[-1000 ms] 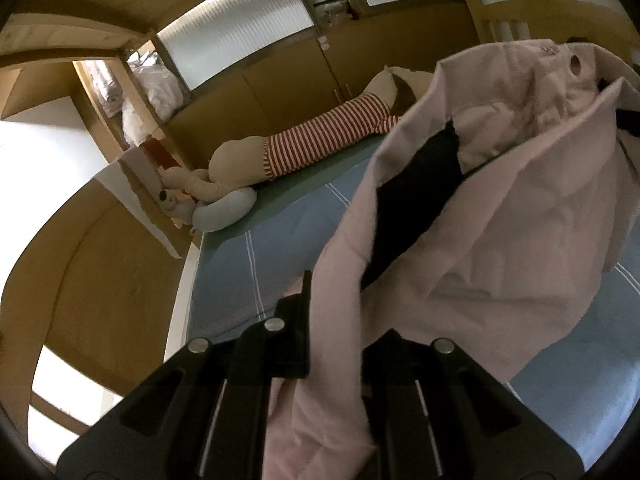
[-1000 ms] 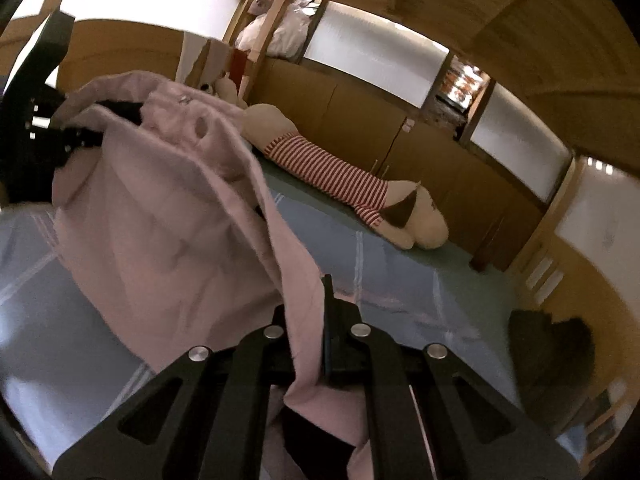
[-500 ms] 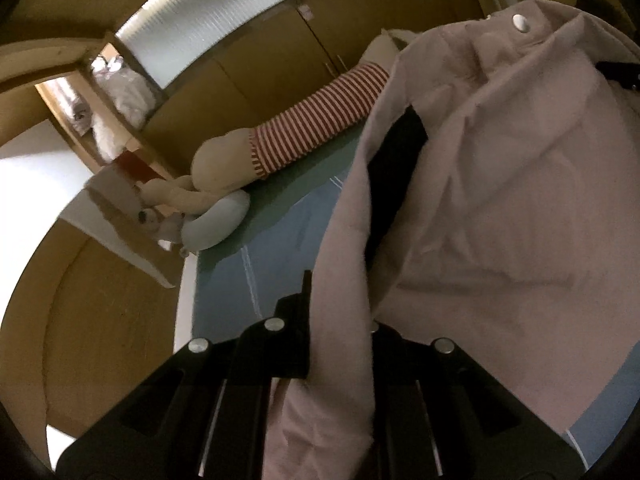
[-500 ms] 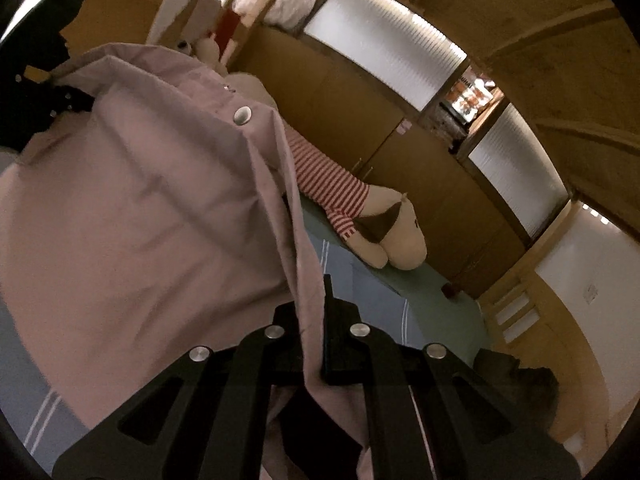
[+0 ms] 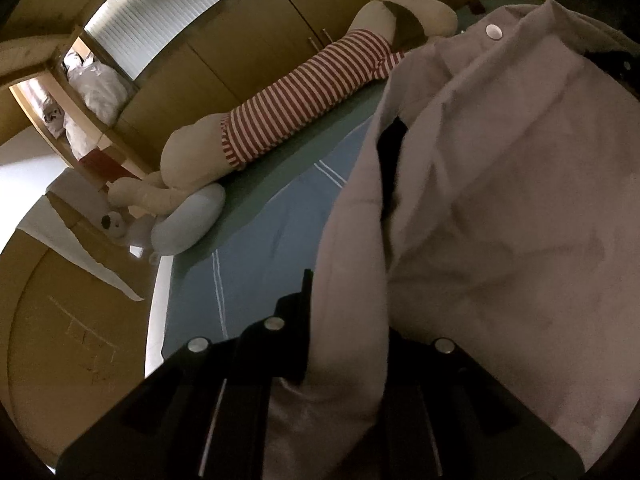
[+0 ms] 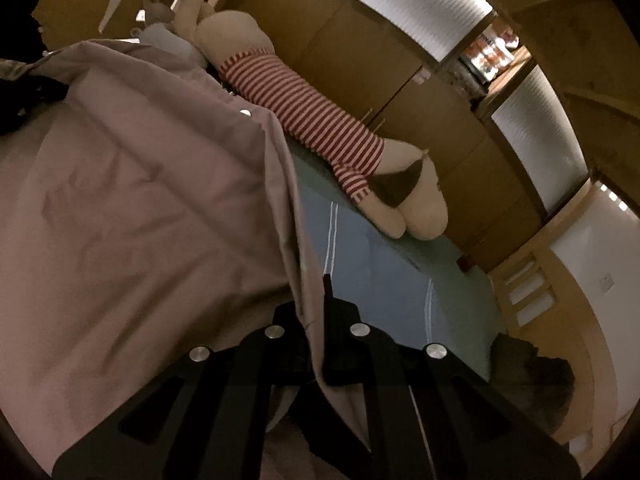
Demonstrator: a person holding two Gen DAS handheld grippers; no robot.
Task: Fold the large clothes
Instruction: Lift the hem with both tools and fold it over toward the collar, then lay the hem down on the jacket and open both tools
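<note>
A large pale pink garment [image 5: 500, 208] with metal snap buttons is held up above a blue bed sheet [image 5: 276, 232]. My left gripper [image 5: 344, 320] is shut on one edge of it; the cloth hides the right finger. My right gripper [image 6: 310, 312] is shut on another edge of the garment [image 6: 140, 208], which stretches away to the left. The right gripper's black body [image 5: 612, 64] shows past the cloth at the far right of the left wrist view, and the left gripper's body [image 6: 24, 92] shows at the far left of the right wrist view.
A long plush toy in a red-and-white striped shirt [image 5: 304, 92] lies along the far side of the bed against wooden cabinets [image 6: 360, 52]. A pale pillow [image 5: 188, 220] and small plush toys [image 5: 112, 222] sit at the bed's head. A dark heap [image 6: 532, 384] lies past the bed's foot.
Both grippers have risen and tilted, and the garment has been pulled taut and flatter between them. It now fills more of both views. Both grips are unchanged.
</note>
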